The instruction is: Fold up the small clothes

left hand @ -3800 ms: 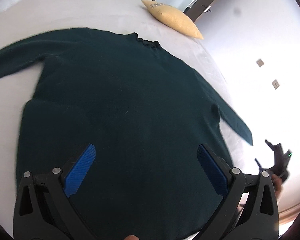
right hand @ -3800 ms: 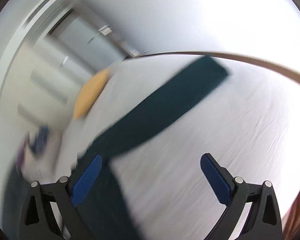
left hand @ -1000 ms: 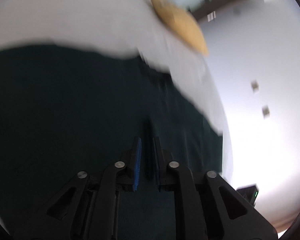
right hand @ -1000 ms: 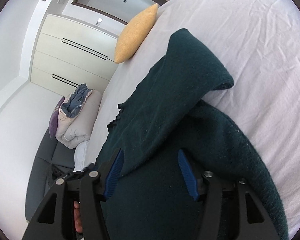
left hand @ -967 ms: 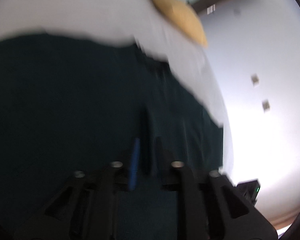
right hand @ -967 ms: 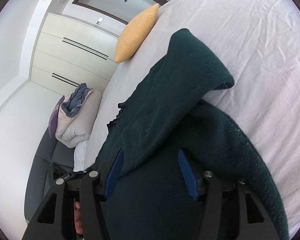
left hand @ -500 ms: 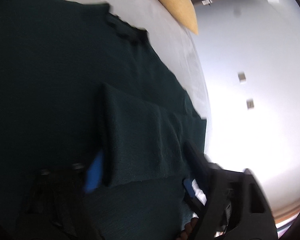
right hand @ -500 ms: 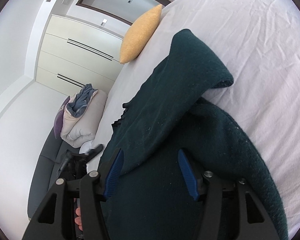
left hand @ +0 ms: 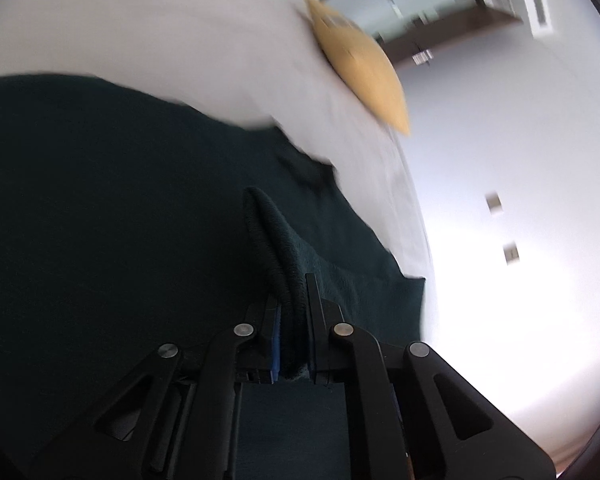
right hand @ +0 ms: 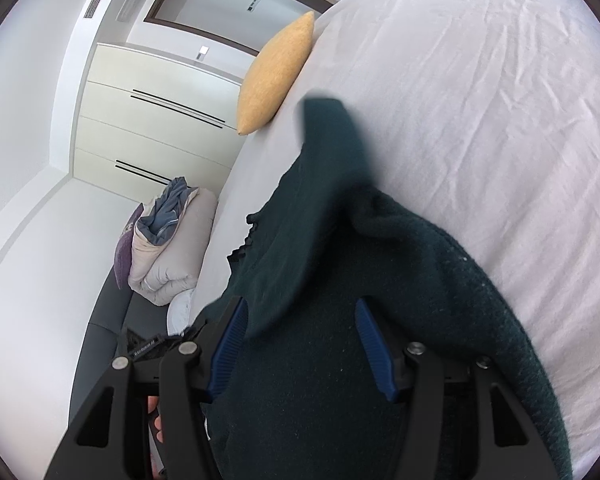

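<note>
A dark green sweater (left hand: 100, 208) lies spread on a white bed (left hand: 140, 32). My left gripper (left hand: 292, 292) is shut on a raised fold of the sweater's sleeve (left hand: 276, 240) and holds it above the body. In the right wrist view the sweater (right hand: 400, 280) is bunched over the bed sheet (right hand: 500, 100), with the lifted sleeve (right hand: 328, 140) blurred. My right gripper (right hand: 300, 328) is open, its blue pads either side of the sweater cloth, not closed on it.
A yellow pillow (left hand: 360, 64) lies at the bed's far edge, also in the right wrist view (right hand: 272, 72). A folded duvet pile (right hand: 168, 240) sits on a grey sofa (right hand: 100, 340) beside white wardrobes (right hand: 148, 120). The bed edge runs close on the right.
My left gripper, open half a second ago, has shut on the sleeve fold and lifts it. The sleeve end in the right view has moved up. The right gripper stays open.
</note>
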Action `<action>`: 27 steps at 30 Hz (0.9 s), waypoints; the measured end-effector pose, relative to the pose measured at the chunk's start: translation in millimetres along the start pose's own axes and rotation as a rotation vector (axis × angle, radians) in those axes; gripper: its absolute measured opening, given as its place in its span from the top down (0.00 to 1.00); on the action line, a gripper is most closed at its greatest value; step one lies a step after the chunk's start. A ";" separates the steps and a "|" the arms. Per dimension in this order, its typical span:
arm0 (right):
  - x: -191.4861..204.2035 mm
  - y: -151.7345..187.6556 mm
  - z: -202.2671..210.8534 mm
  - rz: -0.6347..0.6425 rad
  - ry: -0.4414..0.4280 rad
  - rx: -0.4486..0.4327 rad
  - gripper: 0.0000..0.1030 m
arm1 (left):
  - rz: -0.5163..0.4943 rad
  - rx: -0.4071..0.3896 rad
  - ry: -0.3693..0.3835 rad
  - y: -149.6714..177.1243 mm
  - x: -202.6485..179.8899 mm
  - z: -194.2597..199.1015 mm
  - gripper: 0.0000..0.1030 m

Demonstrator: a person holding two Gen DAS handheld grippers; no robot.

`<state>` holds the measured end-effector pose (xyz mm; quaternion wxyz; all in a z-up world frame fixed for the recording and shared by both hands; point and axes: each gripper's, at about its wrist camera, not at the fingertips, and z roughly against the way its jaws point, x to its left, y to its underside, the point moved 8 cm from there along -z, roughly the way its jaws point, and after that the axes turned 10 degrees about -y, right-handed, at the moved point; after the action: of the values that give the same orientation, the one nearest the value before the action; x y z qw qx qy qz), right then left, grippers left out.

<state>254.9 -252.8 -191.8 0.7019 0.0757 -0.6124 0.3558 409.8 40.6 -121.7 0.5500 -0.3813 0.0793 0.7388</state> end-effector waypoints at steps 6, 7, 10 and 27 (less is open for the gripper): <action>1.4 2.4 0.4 0.016 0.017 -0.005 0.42 | 0.074 -0.039 -0.070 -18.9 58.7 10.7 0.93; 1.6 2.8 0.6 0.022 0.018 -0.004 0.43 | 0.081 -0.049 -0.078 -21.3 65.4 13.1 0.93; 2.2 3.6 1.0 0.021 0.019 -0.005 0.43 | 0.072 -0.054 -0.090 -23.4 77.9 10.5 0.93; 49.8 -57.6 -8.2 0.080 -0.025 -0.020 0.25 | 0.003 -0.040 -0.125 29.4 56.0 -2.1 0.92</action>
<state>295.4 -270.5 -129.3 0.6801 0.0485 -0.6271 0.3766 379.2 70.3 -168.5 0.5450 -0.3450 0.0306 0.7635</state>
